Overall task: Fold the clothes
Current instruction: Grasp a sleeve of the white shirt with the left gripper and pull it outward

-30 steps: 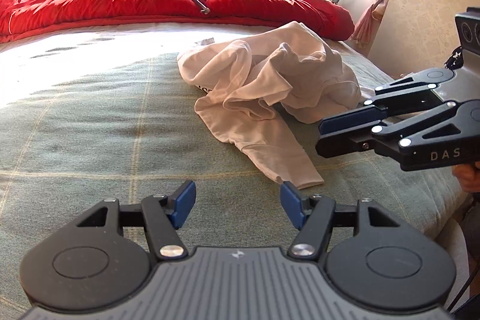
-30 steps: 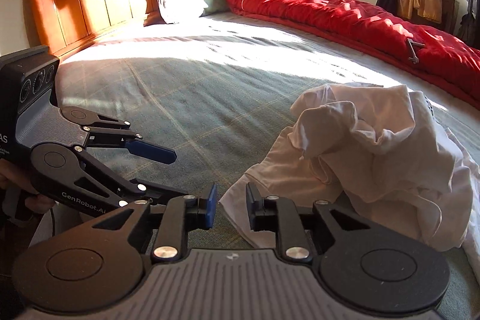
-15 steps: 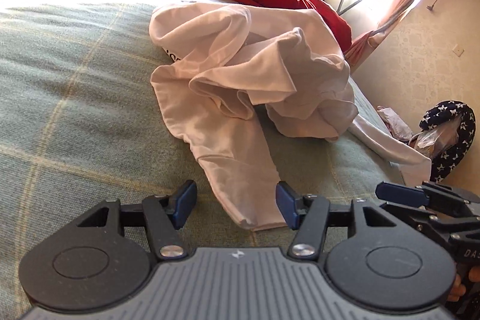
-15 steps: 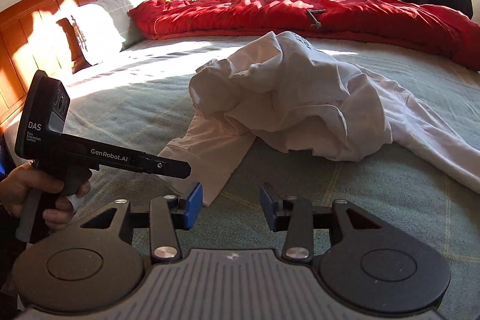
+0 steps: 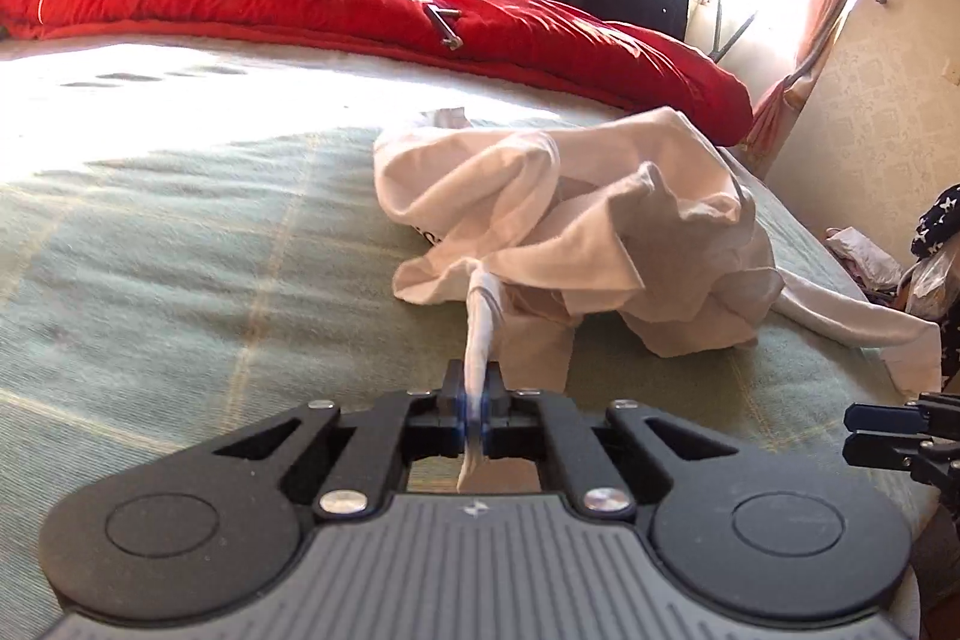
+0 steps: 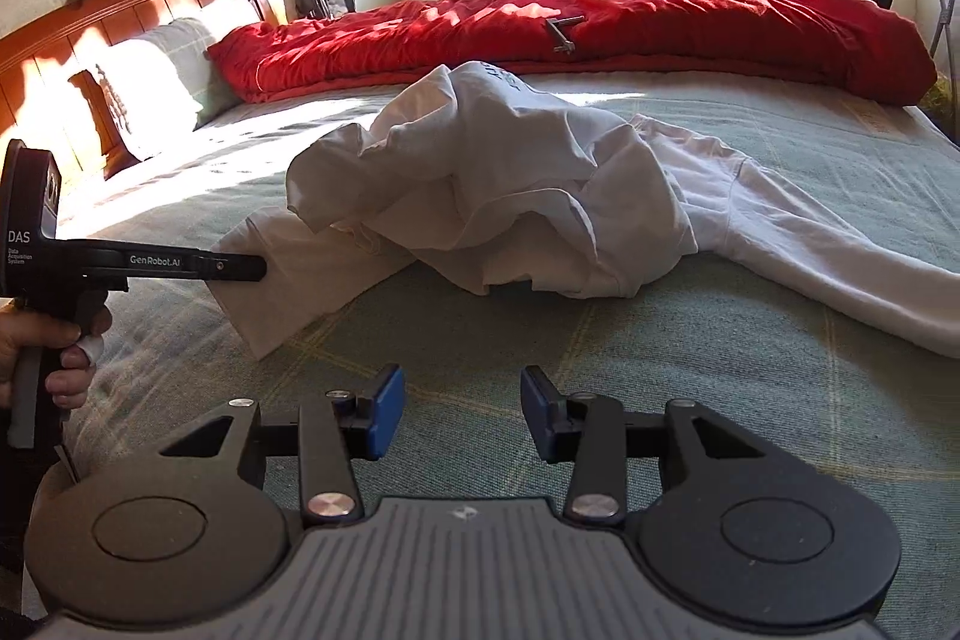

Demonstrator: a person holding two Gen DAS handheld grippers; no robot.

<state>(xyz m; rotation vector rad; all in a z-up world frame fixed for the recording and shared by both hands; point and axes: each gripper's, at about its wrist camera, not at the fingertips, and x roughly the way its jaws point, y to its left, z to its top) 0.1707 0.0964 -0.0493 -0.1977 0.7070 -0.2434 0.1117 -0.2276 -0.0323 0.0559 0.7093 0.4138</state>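
The white garment (image 6: 498, 196) lay crumpled in a heap on the green checked bed (image 6: 750, 370), so its body and collar could not be made out; dark lettering on it was too folded to read. One sleeve ran off the right edge of the right wrist view, its cuff cut off there, while the left wrist view showed that cuff (image 5: 912, 352) lying flat near the bed's edge. Only the right wrist view showed the person's hand (image 6: 42, 346) around the left tool's handle, along with the wooden headboard (image 6: 90, 34) and pillow (image 6: 162, 82). A red duvet (image 5: 360, 4) lay along the far side of the bed in both views.

The left gripper (image 5: 476, 409) had its fingers pressed together on the other sleeve's end, the cloth stretched taut from the heap up between the blue pads (image 5: 461, 409). The right gripper (image 6: 462, 415) hovered over bare bedcover short of the heap, its fingers spread wide apart and holding nothing.
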